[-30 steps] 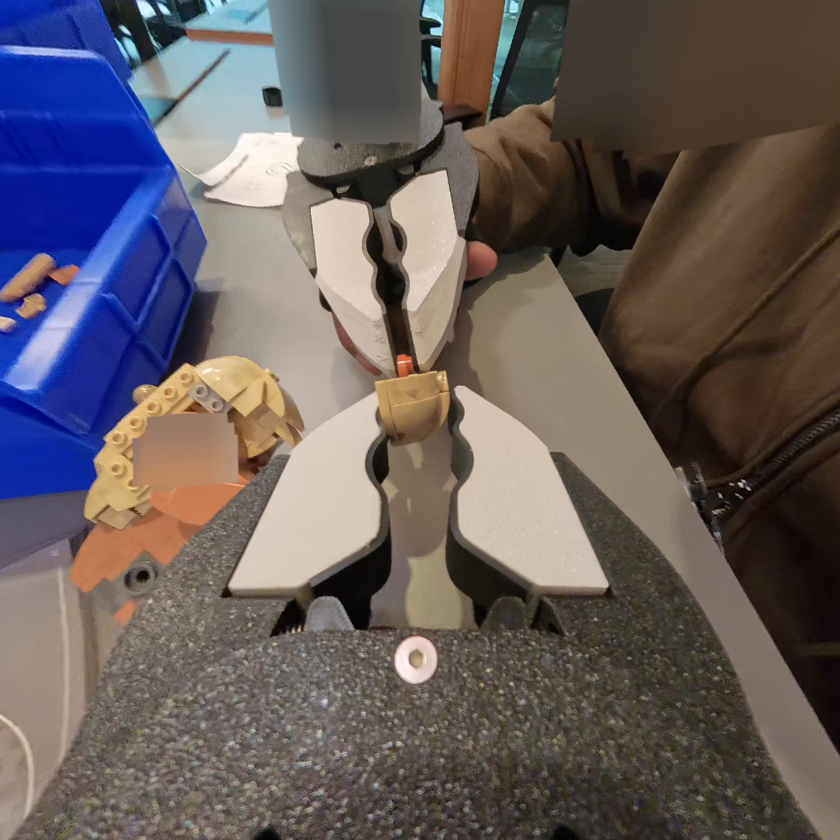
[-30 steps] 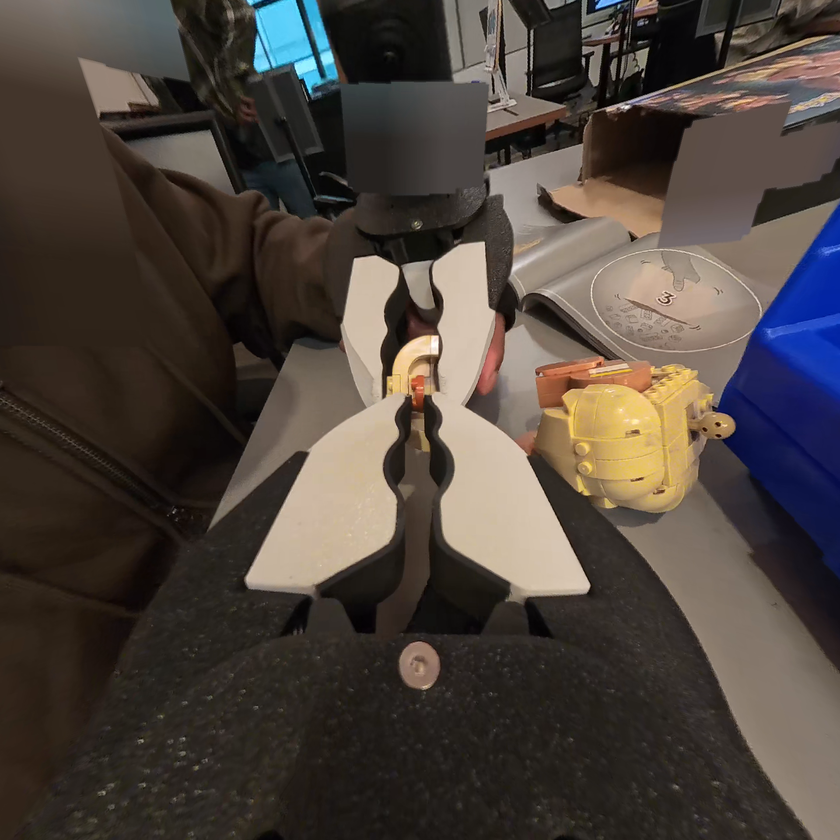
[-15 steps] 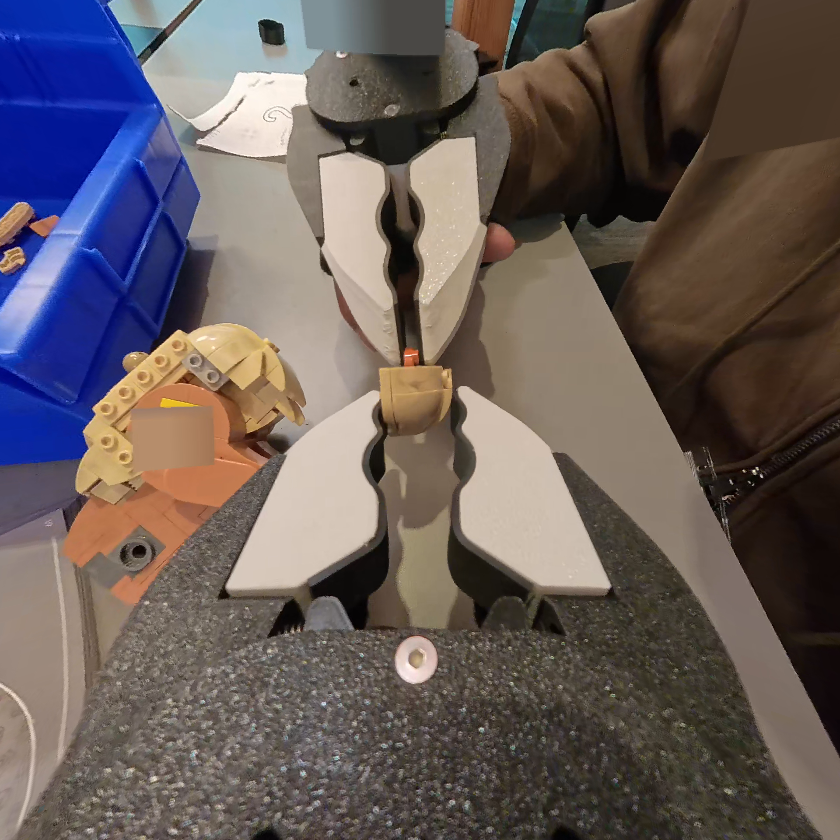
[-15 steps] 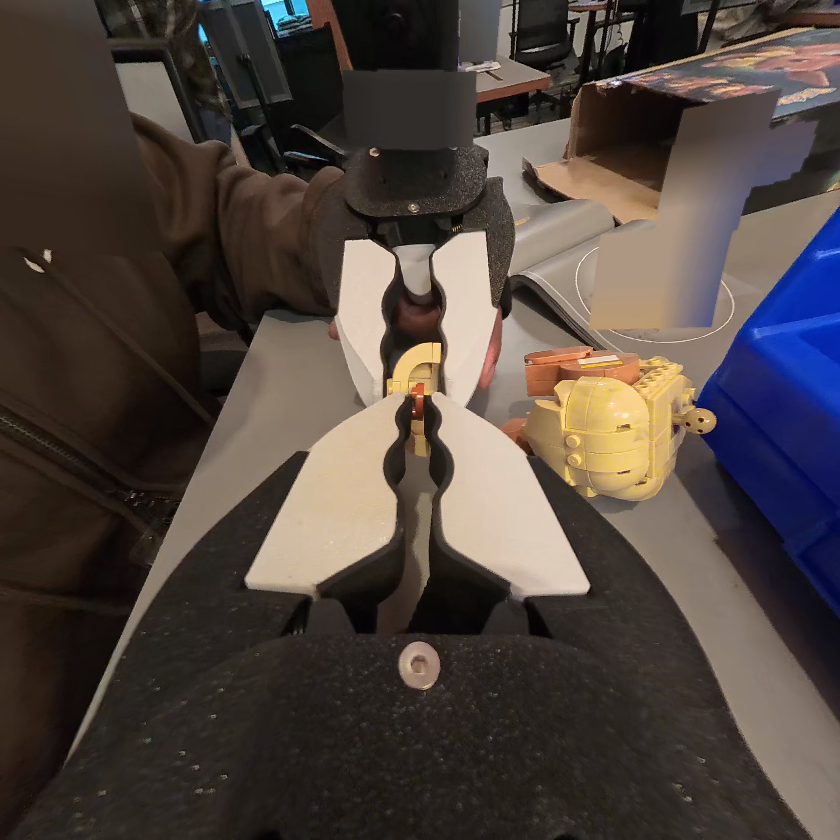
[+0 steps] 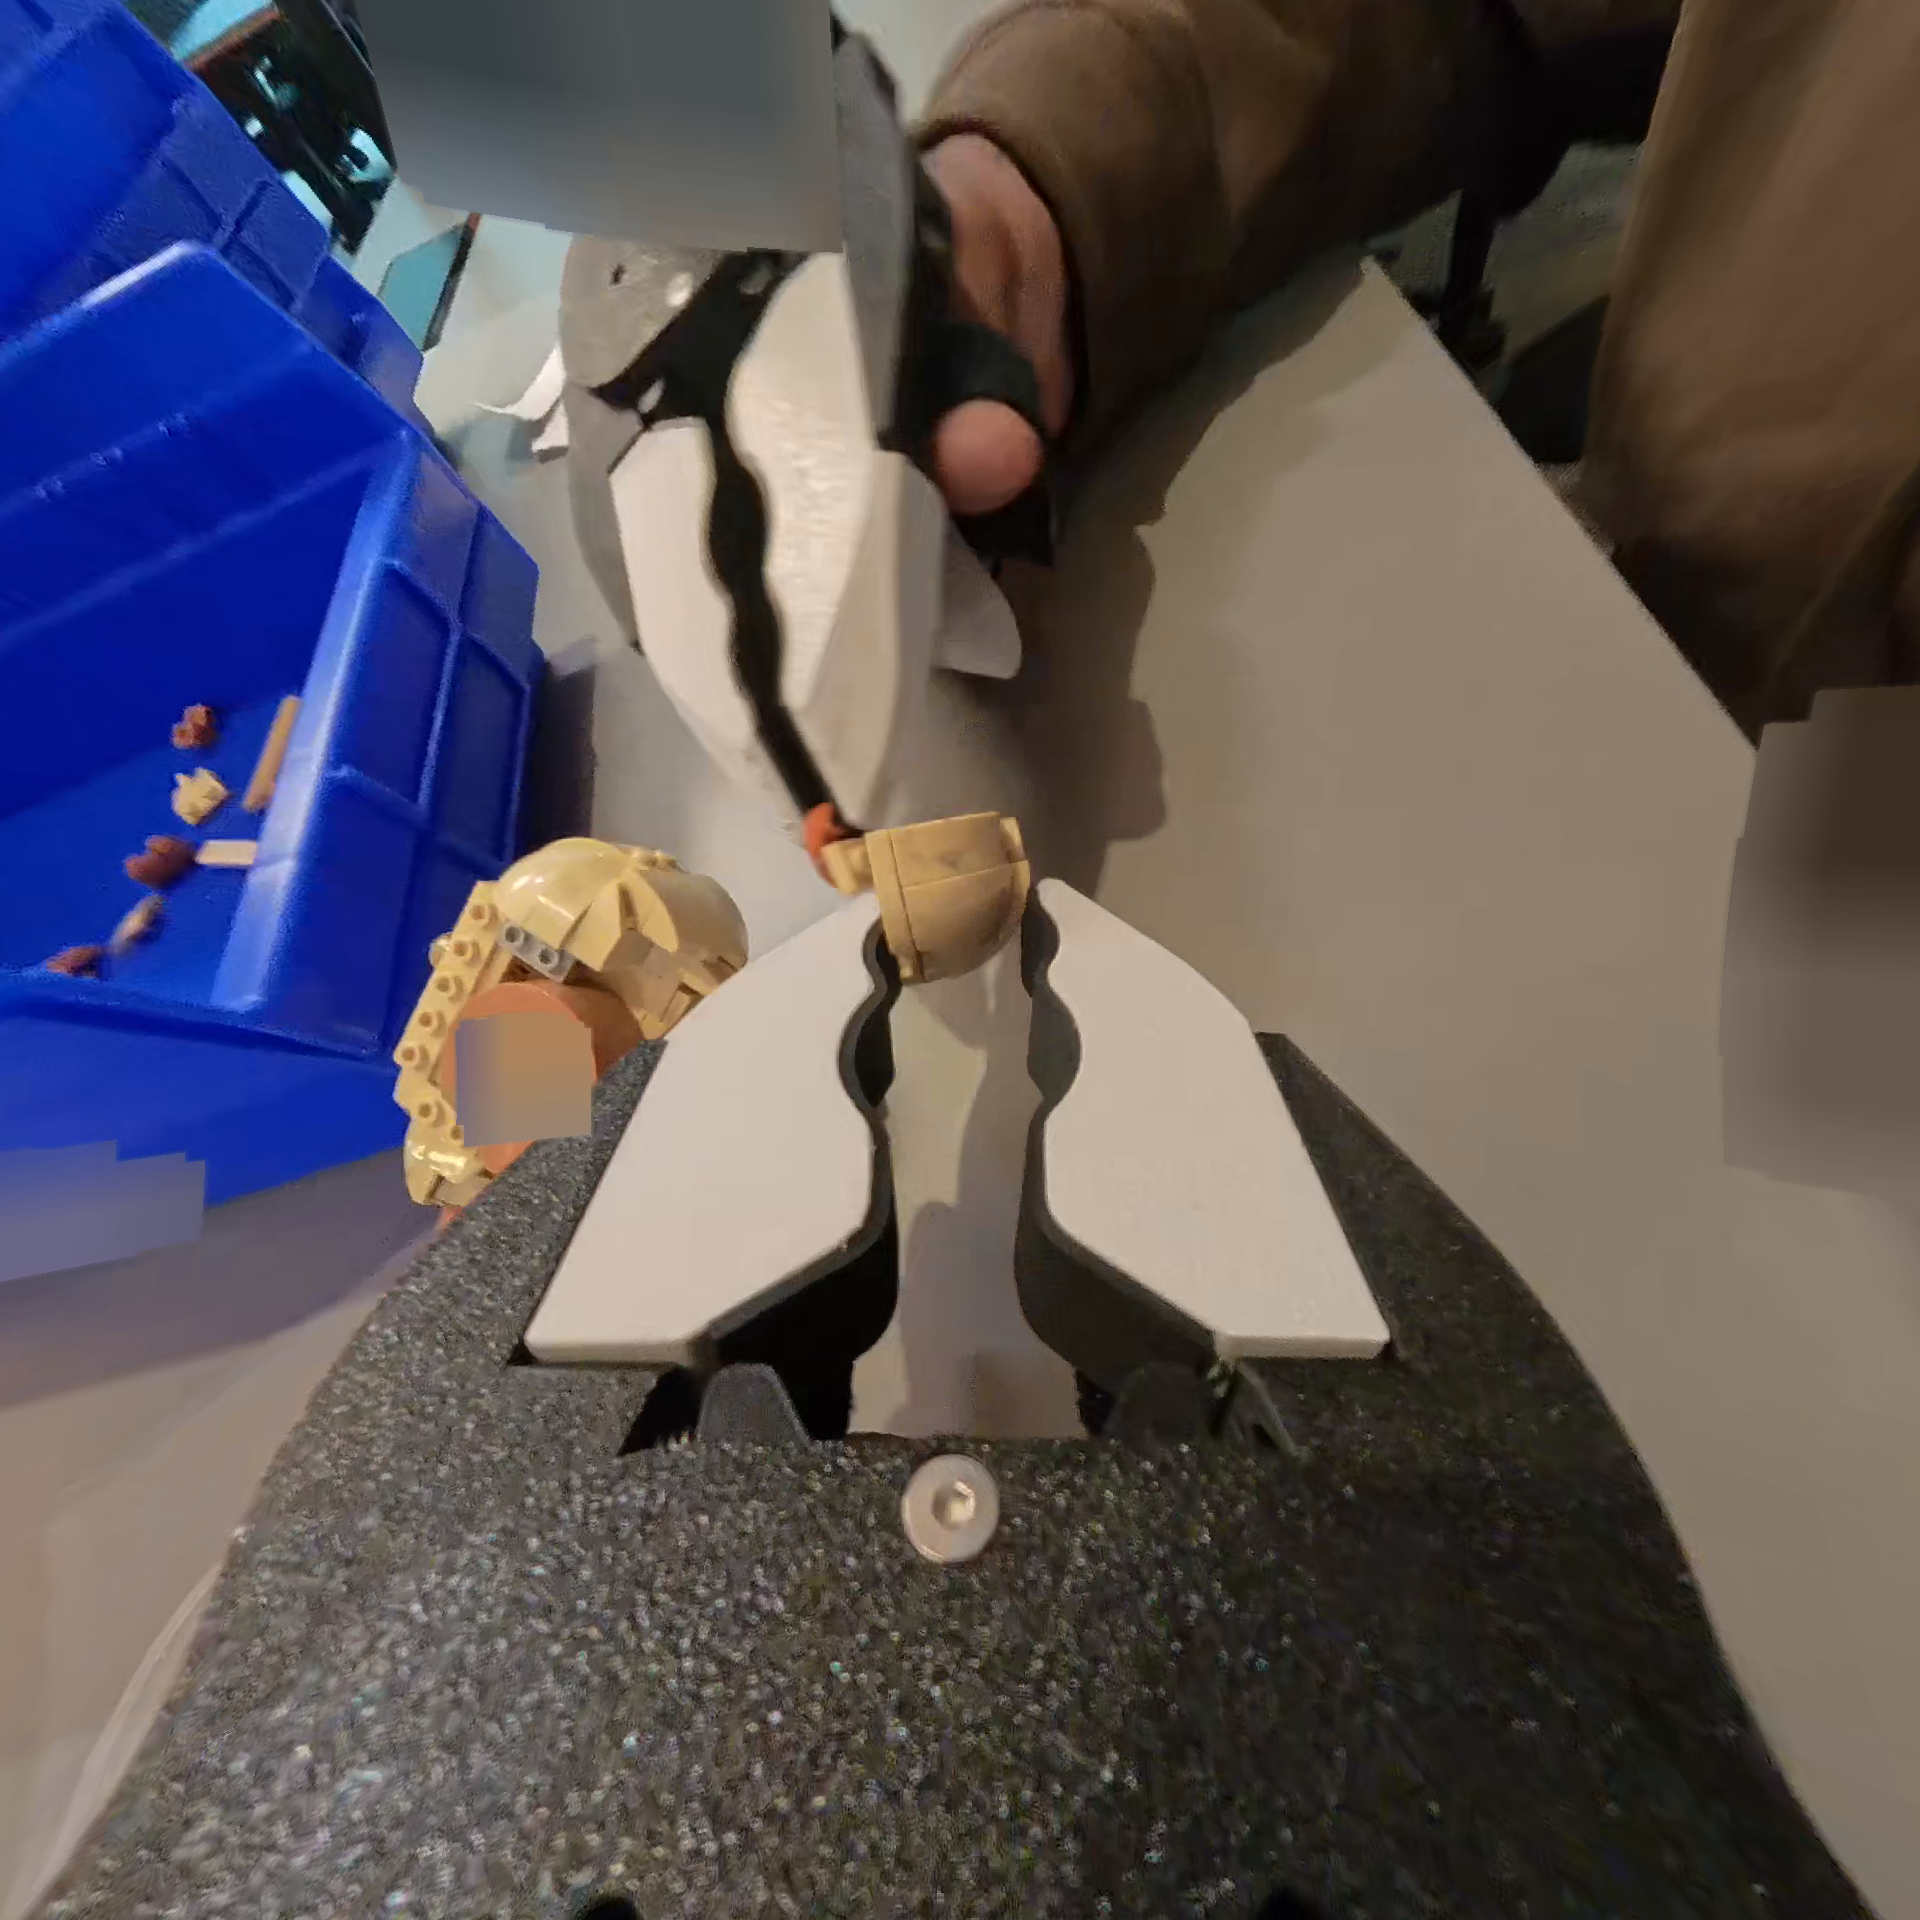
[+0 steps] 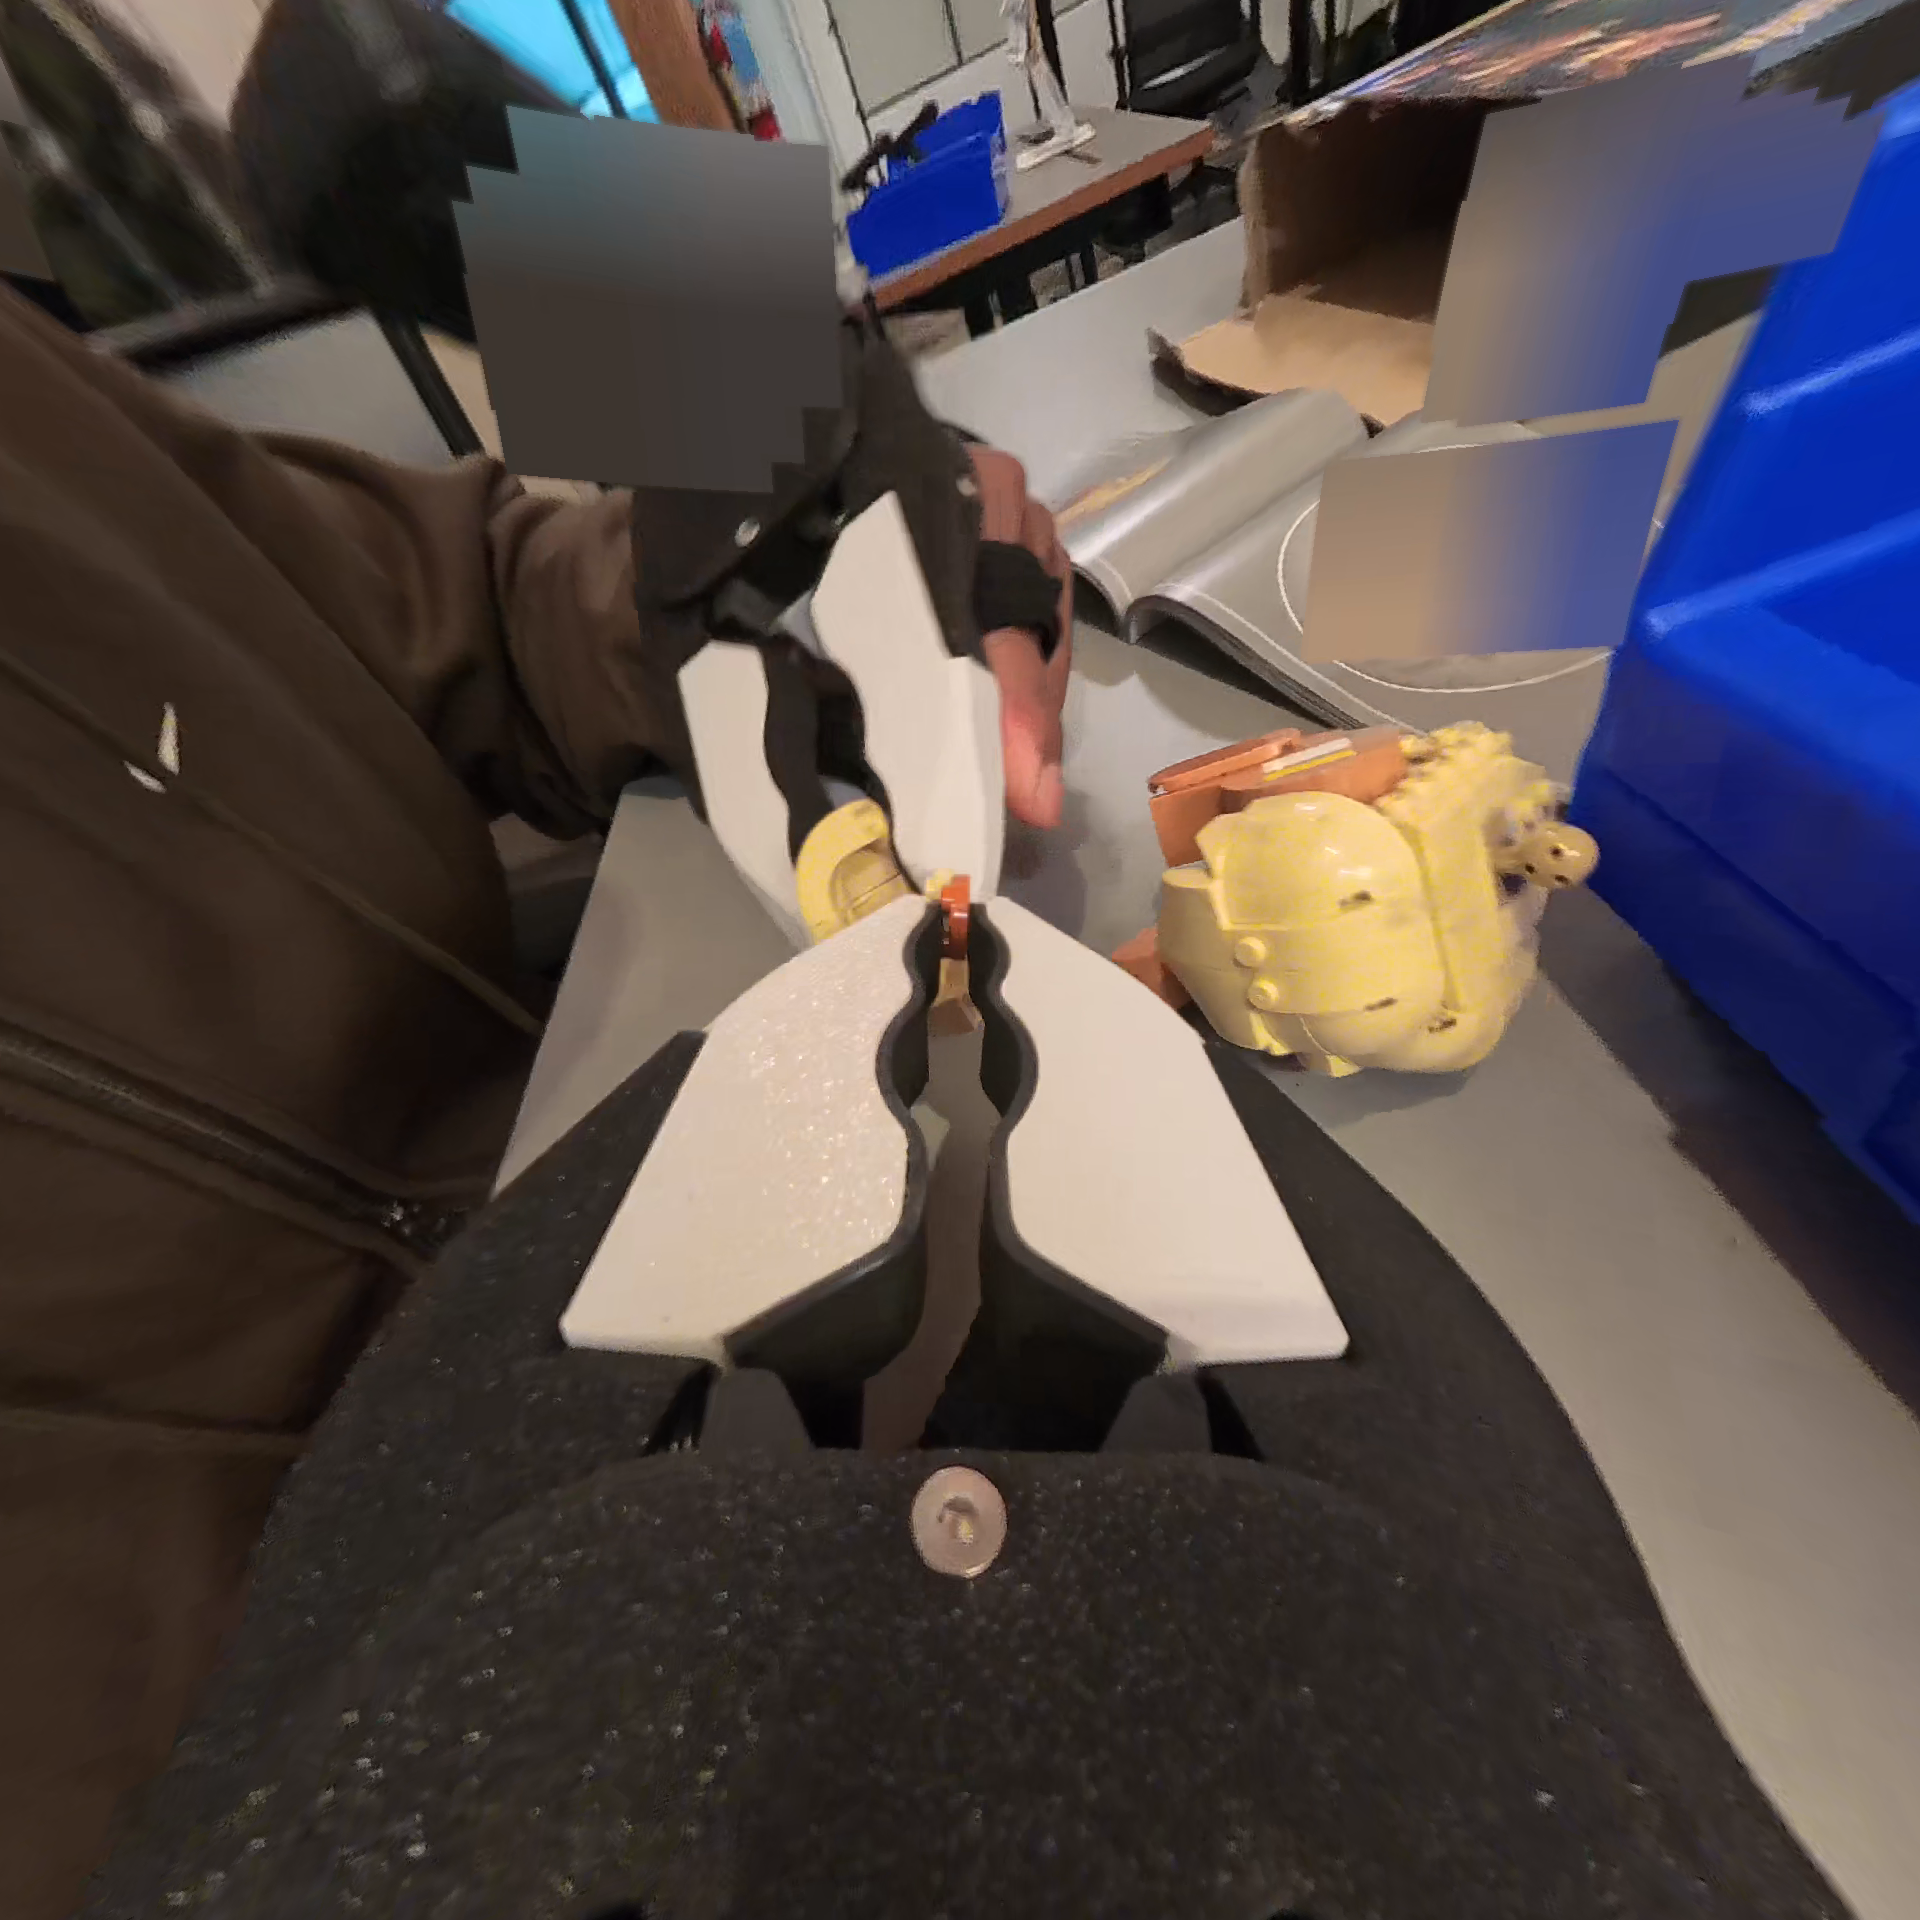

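- A blue plastic bin stood along one side edge of the grey counter, with small tan and brown bricks scattered on its floor.
- A tan and brown brick-built model lay on the counter just beside that bin.
- An open grey booklet lay farther back on the counter.
- A torn cardboard box sat behind the booklet.
- A white sheet of paper lay toward the far end of the counter.
- Another blue bin rested on a farther table.
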The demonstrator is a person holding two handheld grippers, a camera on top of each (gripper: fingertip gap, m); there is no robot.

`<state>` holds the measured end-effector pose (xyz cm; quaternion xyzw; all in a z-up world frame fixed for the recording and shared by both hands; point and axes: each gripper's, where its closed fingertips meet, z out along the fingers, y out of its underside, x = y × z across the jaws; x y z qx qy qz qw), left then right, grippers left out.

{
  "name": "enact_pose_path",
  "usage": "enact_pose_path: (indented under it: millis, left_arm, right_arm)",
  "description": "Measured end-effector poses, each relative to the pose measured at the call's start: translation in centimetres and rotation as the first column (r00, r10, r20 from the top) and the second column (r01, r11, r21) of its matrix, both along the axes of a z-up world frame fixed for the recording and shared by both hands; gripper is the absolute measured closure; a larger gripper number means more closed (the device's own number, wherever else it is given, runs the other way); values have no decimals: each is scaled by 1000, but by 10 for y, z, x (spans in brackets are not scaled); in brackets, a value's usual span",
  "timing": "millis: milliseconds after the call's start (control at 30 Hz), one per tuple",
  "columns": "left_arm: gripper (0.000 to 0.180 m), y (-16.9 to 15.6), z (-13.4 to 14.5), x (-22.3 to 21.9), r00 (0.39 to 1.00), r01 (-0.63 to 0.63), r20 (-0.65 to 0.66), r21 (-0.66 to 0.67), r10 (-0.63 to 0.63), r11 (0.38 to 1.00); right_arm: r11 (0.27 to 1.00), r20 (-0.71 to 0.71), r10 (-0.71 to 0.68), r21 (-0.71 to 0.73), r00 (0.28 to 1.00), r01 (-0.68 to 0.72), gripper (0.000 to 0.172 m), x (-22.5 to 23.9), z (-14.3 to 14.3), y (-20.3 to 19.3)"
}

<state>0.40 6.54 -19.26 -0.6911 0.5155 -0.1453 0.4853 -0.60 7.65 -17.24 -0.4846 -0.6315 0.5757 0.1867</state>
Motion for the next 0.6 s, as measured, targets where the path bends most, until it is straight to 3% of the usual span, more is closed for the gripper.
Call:
enact_pose_path:
  millis: [67,200,400,500,600]
  left_arm:
    - [158,2,-2,0,999,-13,-46,32,14,999]
    - [158,5,-5,-4,999,-36,-29,1,36,999]
    - [157,3,-19,-8,997,-56,-50,-110,51,992]
    - [157,6,-32,-12,982,-85,-174,-58,73,995]
    - [144,5,-34,-10,981,-80,-183,-61,67,995]
  right_arm:
    - [999,2,-8,-53,1000,8,167,0,3,5]
    - [1000,-45,-2,-22,999,1,167,2,10,4]
    - [999,-107,-34,-12,994,33,167,1,19,9]
    - [987,-160,-75,132,984,96,167,-2,17,15]
    - [941,-227,-108,290,968,173,167,-5,15,22]
